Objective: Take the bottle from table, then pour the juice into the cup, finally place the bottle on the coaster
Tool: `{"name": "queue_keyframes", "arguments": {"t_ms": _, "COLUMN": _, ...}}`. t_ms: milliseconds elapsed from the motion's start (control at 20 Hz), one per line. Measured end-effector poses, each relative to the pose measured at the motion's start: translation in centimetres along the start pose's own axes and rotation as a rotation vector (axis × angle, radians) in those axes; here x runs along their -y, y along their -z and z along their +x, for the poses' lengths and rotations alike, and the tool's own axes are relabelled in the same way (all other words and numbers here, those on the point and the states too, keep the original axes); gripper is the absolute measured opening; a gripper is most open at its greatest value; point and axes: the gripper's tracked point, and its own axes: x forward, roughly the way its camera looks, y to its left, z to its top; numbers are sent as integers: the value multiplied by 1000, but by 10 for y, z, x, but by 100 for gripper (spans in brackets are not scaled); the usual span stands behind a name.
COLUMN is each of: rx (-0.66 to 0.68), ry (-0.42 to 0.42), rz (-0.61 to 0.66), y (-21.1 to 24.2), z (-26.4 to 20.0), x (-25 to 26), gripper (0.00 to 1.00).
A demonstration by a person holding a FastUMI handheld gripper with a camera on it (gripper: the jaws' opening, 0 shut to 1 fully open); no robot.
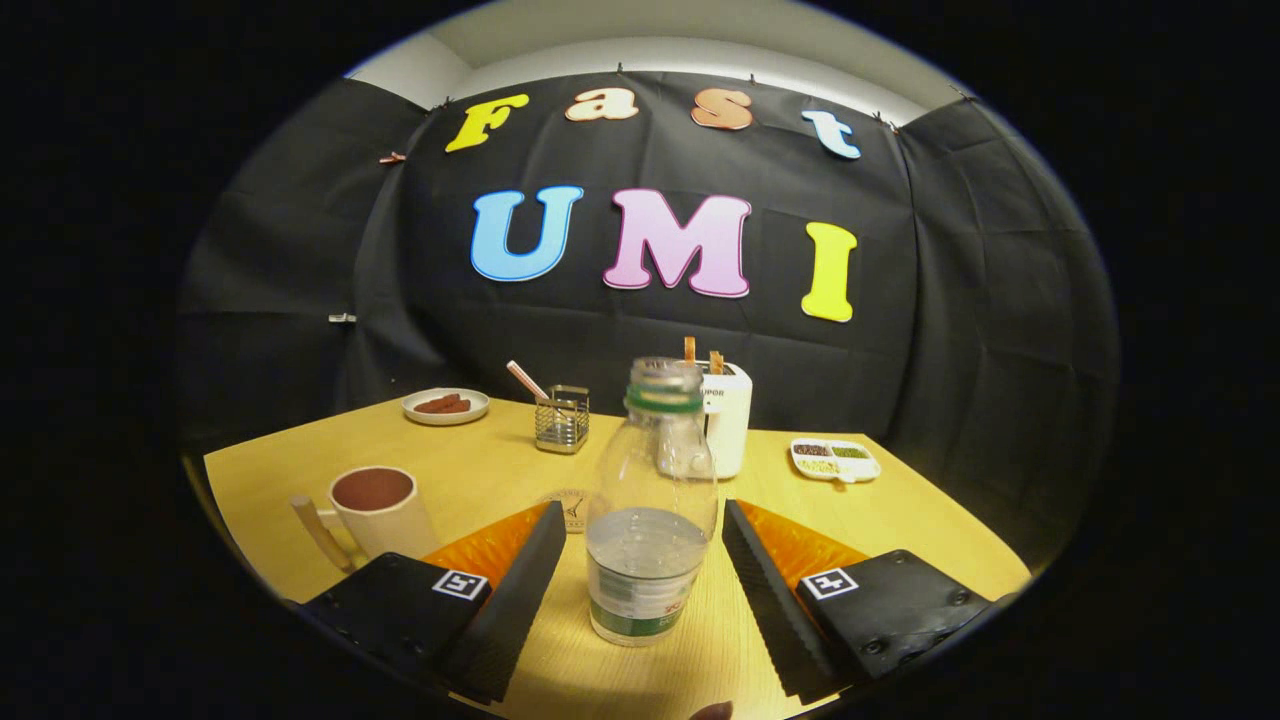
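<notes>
Bottle [651, 520] stands upright on the desk [480, 470], right between my fingers [520, 590]. They're spread apart, touching neither side, so I'd close straight in.

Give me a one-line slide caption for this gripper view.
Open gripper straddles an uncapped bottle standing upright on the table, jaws not yet touching it, cup waiting beside.

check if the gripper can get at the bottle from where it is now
Probably yes. The gripper is open with the bottle standing upright between its fingers, apart from both, and nothing on the table blocks them from closing on it.
</notes>
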Motion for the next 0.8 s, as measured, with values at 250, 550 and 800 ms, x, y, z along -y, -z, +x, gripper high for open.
{"name": "queue_keyframes", "arguments": {"t_ms": 250, "rx": -25, "ry": 10, "rz": 38, "y": 31, "z": 16, "x": -1, "gripper": 97}}
{"name": "queue_keyframes", "arguments": {"t_ms": 550, "rx": -75, "ry": 8, "rz": -21, "y": 32, "z": 26, "x": 0, "gripper": 76}}
{"name": "queue_keyframes", "arguments": {"t_ms": 800, "rx": -64, "ry": 52, "rz": -259, "y": -10, "z": 21, "x": 14, "gripper": 73}}
